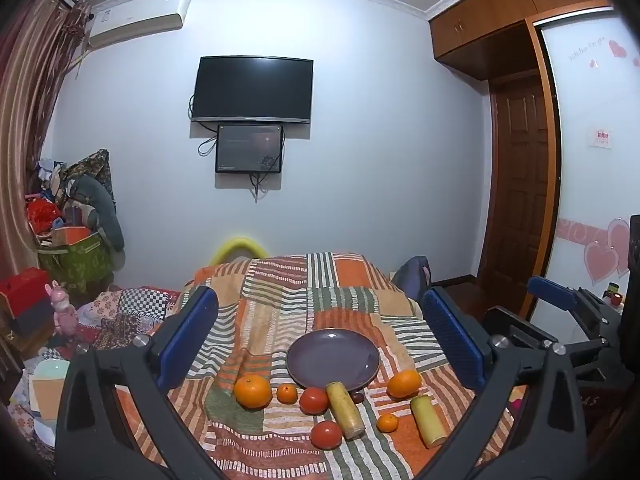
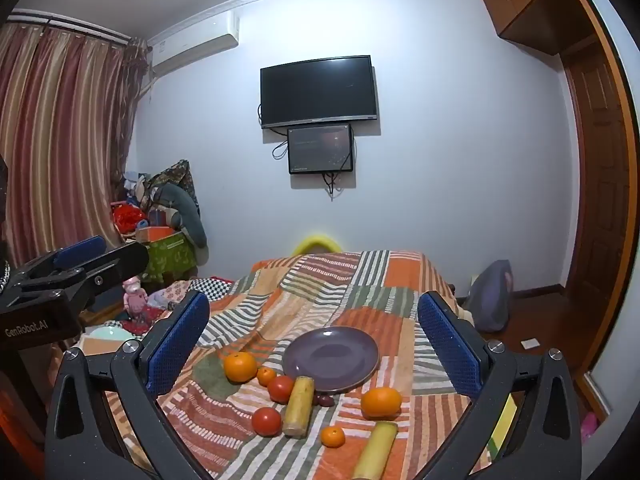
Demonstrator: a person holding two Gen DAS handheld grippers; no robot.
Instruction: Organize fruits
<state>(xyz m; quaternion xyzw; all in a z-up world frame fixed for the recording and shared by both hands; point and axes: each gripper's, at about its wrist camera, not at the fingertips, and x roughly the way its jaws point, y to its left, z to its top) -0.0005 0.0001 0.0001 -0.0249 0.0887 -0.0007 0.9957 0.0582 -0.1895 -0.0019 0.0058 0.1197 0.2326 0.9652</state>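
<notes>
An empty purple plate (image 1: 333, 358) (image 2: 331, 354) lies on a patchwork cloth. In front of it lie two big oranges (image 1: 252, 391) (image 2: 381, 402), two small mandarins (image 1: 287, 393) (image 2: 333, 437), two red tomatoes (image 1: 326, 434) (image 2: 266, 421), two yellow cane pieces (image 1: 345, 410) (image 2: 376, 452) and small dark fruits (image 1: 357, 397) by the plate's near rim. My left gripper (image 1: 320, 300) hovers open before the fruit, holding nothing. My right gripper (image 2: 314, 302) is open and empty too, a little further right. Each shows at the edge of the other's view.
The cloth (image 1: 280, 292) covers a raised surface that drops off at the far edge and both sides. Piled bags and boxes (image 1: 76, 240) fill the left corner. A television (image 1: 253, 89) hangs on the far wall, and a wooden door (image 1: 520, 184) stands at right.
</notes>
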